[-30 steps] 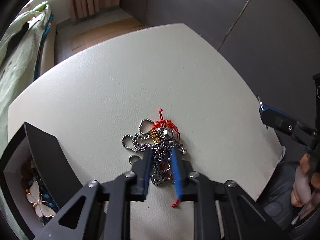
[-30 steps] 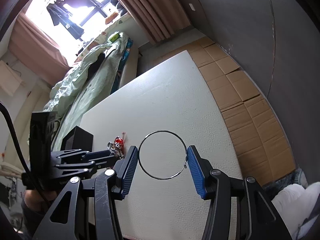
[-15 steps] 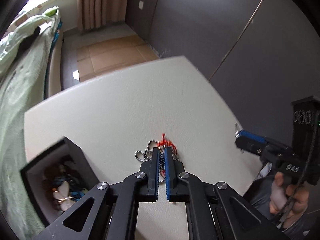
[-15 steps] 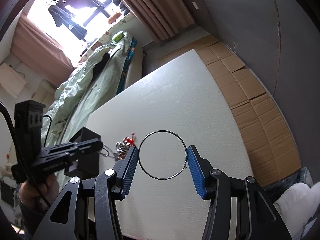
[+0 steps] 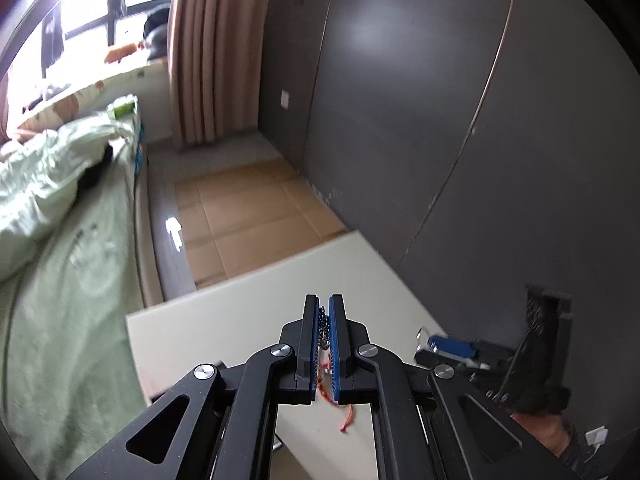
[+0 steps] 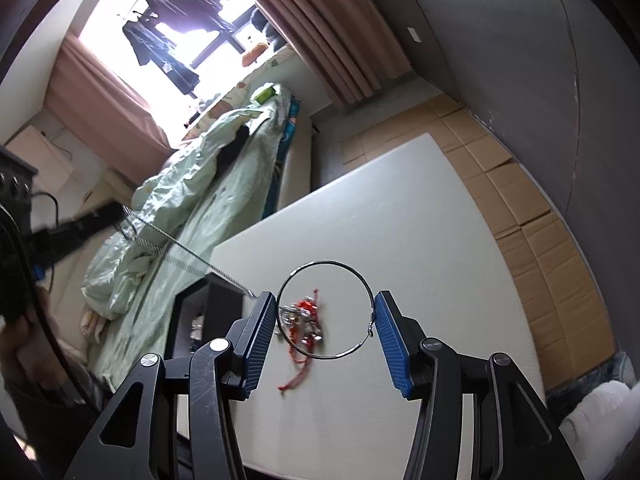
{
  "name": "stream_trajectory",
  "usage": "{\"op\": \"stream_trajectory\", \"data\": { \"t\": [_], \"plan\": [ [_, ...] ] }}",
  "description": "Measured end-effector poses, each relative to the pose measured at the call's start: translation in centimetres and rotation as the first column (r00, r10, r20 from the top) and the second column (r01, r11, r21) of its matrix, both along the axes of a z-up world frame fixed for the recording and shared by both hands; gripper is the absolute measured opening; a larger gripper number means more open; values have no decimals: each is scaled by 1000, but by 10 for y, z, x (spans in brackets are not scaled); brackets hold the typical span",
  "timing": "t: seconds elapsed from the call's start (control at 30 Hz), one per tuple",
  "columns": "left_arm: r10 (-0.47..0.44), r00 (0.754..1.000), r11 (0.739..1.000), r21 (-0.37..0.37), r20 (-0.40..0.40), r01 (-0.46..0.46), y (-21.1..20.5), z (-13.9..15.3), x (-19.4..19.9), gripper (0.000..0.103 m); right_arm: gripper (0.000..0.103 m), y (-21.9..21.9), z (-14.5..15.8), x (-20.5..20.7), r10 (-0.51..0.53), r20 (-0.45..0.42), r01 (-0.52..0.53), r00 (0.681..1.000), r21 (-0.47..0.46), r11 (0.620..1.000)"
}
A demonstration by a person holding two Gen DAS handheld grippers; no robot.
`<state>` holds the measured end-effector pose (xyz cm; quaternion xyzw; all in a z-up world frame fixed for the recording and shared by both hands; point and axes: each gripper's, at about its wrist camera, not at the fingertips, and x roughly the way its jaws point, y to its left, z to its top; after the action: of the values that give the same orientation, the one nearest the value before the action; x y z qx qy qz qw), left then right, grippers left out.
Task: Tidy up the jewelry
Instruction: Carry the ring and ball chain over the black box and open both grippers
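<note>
Clamping my left gripper (image 5: 324, 308) on a silver ball chain (image 6: 188, 254), I have its blue ribbed pads pressed nearly together, beads and a bit of red cord showing in the narrow slit between them. From the right wrist view that chain stretches taut in a straight diagonal line, its long axis running from my raised left gripper down toward the tangle of jewelry (image 6: 305, 322) on the white table (image 6: 400, 216), where its lower end passes behind my right gripper's left finger. My right gripper (image 6: 326, 312) is spread wide, braced on a thin metal hoop (image 6: 327, 310) that sits round and face-on between the pads, each side of the wire touching one ribbed blue face. Seen through the hoop, the tangle is a small heap of shiny silver pieces knotted with red thread, a loose red tail trailing toward me. Just left of my right gripper stands a dark open box (image 6: 204, 316).
</note>
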<state>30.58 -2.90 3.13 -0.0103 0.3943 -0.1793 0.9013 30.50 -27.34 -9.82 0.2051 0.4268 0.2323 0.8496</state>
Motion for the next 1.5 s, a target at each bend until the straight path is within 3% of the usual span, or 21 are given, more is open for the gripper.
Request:
{"op": "stream_trajectory", "data": {
  "t": [0.37, 0.9, 1.1, 1.5],
  "plan": [
    [17, 992, 1000, 16, 127, -19, 6, 68, -13, 4, 51, 15, 11, -4, 19, 46, -20, 999, 34, 999],
    [24, 964, 999, 37, 264, -35, 16, 135, -40, 4, 51, 21, 18, -9, 44, 88, -50, 995, 75, 996],
    [51, 954, 995, 67, 296, -74, 32, 147, -48, 4, 51, 25, 20, -9, 59, 101, -68, 993, 87, 994],
    [114, 944, 989, 58, 310, -139, 65, 154, -63, 4, 51, 52, 26, -14, 107, 125, -119, 986, 95, 988]
  ]
}}
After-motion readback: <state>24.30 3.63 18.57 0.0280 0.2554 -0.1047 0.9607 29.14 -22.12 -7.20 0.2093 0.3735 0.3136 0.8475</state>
